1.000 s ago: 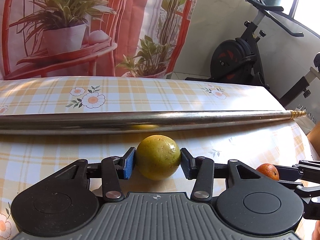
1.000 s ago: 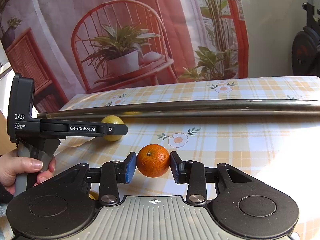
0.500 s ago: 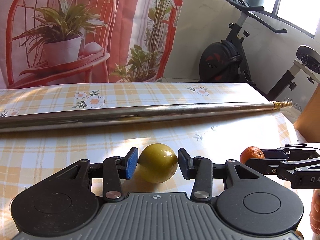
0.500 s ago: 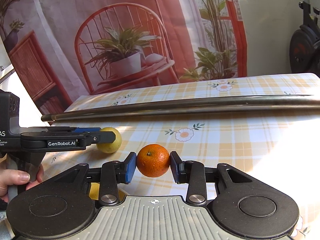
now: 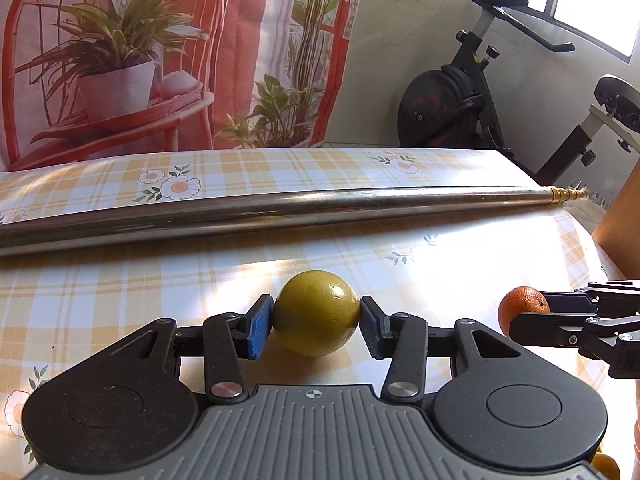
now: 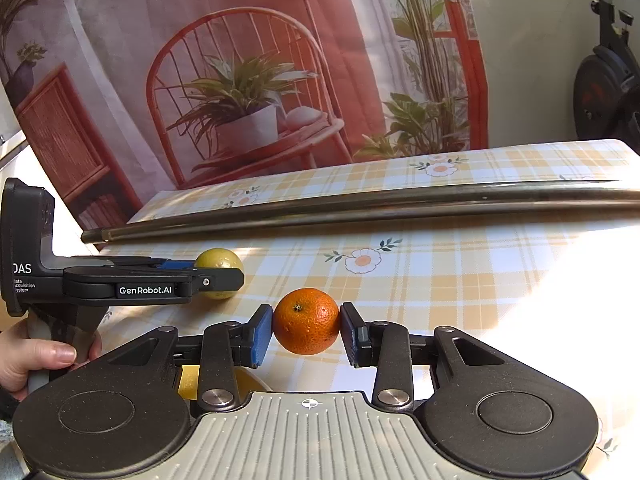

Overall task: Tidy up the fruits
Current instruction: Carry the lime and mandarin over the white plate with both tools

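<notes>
Checked tablecloth (image 5: 120, 280) under both my claws: left claw (image 5: 316, 322) clenched on lime (image 5: 316, 312); right claw (image 6: 306, 330) grasping orange (image 6: 306, 320), stem end facing me; both round, no long axis.

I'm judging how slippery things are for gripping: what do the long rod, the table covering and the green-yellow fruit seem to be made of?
The long rod looks like polished metal: silvery, mirror-like streaks, with a brass-coloured threaded tip. The table covering seems to be glossy printed plastic or oilcloth, since sunlight glares off its plaid. The green-yellow fruit has smooth, shiny skin with a bright highlight; real or imitation is unclear.
</notes>
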A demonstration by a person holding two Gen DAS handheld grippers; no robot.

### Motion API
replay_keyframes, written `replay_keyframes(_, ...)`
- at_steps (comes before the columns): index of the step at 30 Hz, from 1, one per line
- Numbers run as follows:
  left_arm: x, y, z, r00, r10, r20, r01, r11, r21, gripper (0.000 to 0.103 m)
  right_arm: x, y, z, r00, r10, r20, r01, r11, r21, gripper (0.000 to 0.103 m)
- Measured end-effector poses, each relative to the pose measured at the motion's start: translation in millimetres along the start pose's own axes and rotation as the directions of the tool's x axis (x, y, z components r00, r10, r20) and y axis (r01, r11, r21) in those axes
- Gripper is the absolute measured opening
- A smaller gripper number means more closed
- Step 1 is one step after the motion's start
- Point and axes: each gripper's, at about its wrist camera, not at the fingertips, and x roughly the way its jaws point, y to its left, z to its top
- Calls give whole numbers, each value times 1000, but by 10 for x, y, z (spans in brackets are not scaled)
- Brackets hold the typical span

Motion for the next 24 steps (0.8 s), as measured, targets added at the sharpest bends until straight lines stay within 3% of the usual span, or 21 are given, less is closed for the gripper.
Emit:
replay_keyframes(10,-325,-35,-41,998,15,54,-15,1000,7,49,-84,25,-26,1000,9,18,-9,1000,13,34)
replay_keyframes(24,-952,-245,-198,992,-19,121,17,1000,18,49,-448,200,-95,998,24,63,-26,999,19,34)
